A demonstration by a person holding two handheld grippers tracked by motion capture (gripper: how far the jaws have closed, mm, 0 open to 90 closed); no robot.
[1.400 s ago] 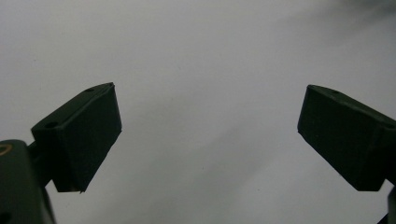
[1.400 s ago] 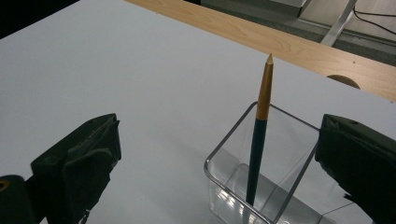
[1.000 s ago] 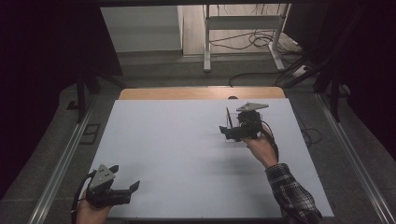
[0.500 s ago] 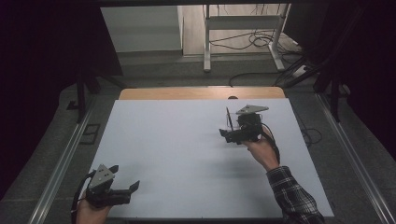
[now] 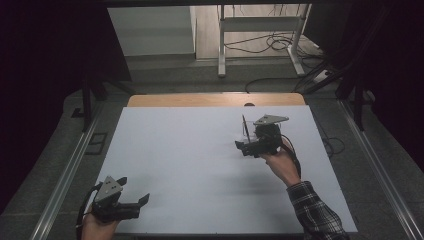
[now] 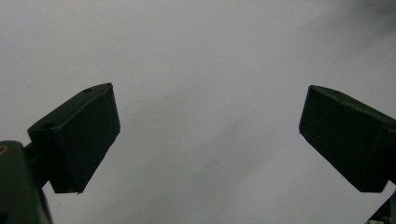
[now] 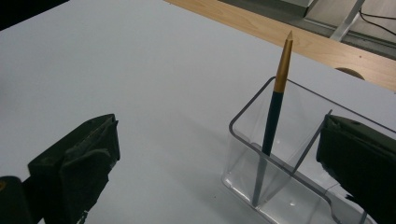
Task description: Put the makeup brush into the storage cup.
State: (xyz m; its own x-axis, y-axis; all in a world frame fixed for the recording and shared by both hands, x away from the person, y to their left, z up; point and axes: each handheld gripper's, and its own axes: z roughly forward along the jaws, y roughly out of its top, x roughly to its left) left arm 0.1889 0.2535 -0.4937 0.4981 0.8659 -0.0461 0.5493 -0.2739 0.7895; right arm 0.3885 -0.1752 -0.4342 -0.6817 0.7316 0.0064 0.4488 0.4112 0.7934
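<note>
Your right tongs (image 7: pixel 215 158) were released near the table's (image 5: pixel 175 150) far right corner; the upright pen (image 7: pixel 275 107) stood in the clear holder (image 7: pixel 280 186) just ahead. Your left tongs (image 5: pixel 137 202), also released, waited well apart.

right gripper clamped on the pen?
No: in the right gripper view the right gripper has its jaws spread wide, and the pen stands free in the clear holder.

High view looks down over the white table (image 5: pixel 200 165); both gripper views sit close above it — shared ground.
</note>
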